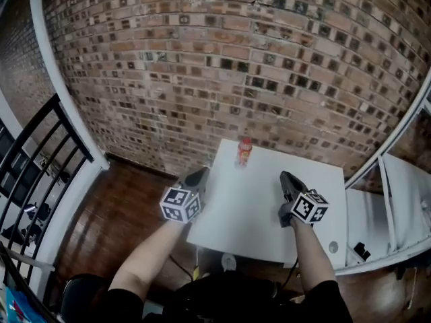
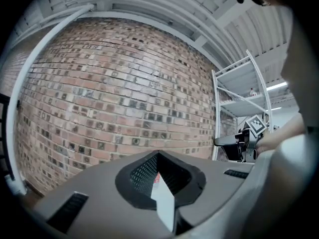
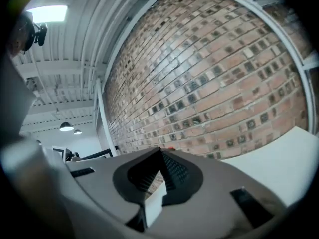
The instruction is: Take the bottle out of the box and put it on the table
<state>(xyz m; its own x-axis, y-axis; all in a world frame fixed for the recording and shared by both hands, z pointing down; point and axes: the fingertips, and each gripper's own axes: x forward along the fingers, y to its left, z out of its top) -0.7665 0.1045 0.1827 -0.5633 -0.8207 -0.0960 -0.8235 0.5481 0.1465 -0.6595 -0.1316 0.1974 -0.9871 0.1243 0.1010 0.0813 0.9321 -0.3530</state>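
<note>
left gripper (image 1: 197,177) at the white table's (image 1: 269,214) left edge and right gripper (image 1: 287,179) over it, both with jaws closed on nothing, bottle (image 1: 244,151) upright near the far edge, clear of both, brick wall (image 1: 222,59) behind.

We seem to stand in a loft-style workshop or lab; we see a bare brick wall (image 1: 236,59); white metal shelving (image 2: 238,101); exposed ceiling beams (image 3: 65,66); pendant lamps (image 3: 66,127).

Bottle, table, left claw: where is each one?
bottle (image 1: 244,151), head view, middle of its body.
table (image 1: 249,207), head view, bare white top.
left claw (image 1: 202,172), head view, tips of its shut jaws.
</note>
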